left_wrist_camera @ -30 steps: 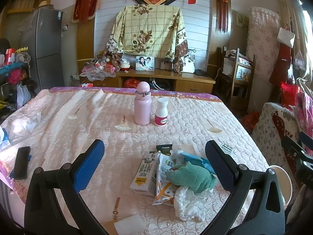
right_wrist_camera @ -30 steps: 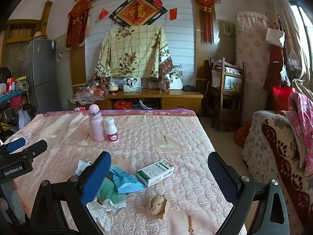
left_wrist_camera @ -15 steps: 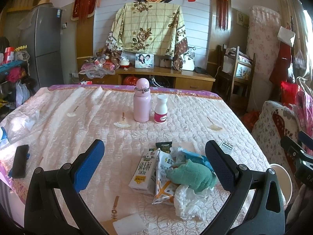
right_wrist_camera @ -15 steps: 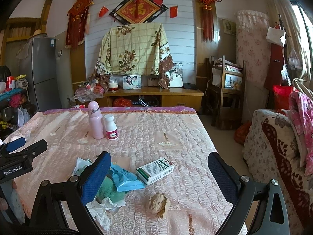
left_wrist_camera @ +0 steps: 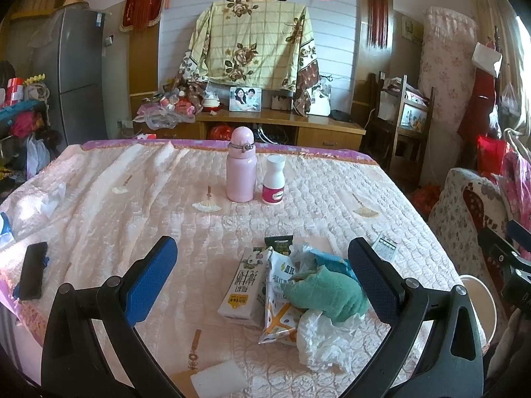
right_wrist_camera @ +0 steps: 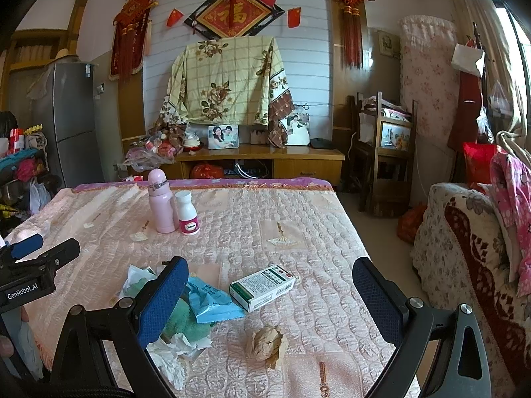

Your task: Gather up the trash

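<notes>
One green box (right_wrist_camera: 262, 287), flat, long axis left-right

Carton (left_wrist_camera: 244, 287) left of towel (left_wrist_camera: 327, 290); flask (left_wrist_camera: 240, 165) behind.

Bare quilt (right_wrist_camera: 315, 232) between trash pile (left_wrist_camera: 298, 295) and far bottles (left_wrist_camera: 241, 169).

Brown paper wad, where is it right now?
In the right wrist view the brown paper wad lies alone on the bedspread, between the open right tool's fingers, just nearer than the green-and-white box.
</notes>
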### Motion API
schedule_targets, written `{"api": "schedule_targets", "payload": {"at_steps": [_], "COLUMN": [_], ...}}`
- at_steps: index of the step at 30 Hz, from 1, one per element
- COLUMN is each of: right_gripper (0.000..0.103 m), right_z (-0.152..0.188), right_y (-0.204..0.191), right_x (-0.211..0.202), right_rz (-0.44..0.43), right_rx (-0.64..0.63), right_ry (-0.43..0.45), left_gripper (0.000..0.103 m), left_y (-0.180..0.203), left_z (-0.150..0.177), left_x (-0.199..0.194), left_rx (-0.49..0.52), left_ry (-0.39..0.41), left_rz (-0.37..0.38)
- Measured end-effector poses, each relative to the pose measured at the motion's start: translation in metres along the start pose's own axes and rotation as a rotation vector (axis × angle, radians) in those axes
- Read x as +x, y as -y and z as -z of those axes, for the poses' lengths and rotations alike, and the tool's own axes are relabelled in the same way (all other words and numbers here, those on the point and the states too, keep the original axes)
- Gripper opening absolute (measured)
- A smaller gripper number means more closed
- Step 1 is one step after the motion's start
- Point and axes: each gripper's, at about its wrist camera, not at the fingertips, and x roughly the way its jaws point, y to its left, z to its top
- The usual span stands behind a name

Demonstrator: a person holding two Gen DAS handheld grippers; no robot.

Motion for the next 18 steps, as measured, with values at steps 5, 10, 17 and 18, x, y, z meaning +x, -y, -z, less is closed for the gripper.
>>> {"api": "schedule_targets", "payload": {"at_steps": [5, 10, 17, 18], "right_gripper": [0.098, 0.098, 0.098, 0.098], "right_z": [0.0011, 0.0011, 0.002, 0.0029], "right_y": [0.0, 0.0, 0.0022, 0.0026], "right_x": [0.0014, 0.0014, 0.004, 0.0038], "right_rz": [-0.001, -0.001, -0.001, 0.0], "right_rx": [-0.001, -0.001, 0.002, 0.002], "right_ry": [-0.005, -0.006, -0.011, -0.012], "left_gripper": [0.102, 0.102, 0.102, 0.102], "left_y": [-0.002, -0.0041, -0.005, -0.0059], "left_z": [0.0033, 0.0026, 0.0016, 0.0018], "left_x": [0.0032, 0.0048, 0.0057, 0.0059], "left_rx": [-0.005, -0.006, -0.002, -0.001], "left_ry": [-0.011, -0.013, -0.009, -0.009], "left_rz": [0.003, 0.003, 0.001, 0.001]}}
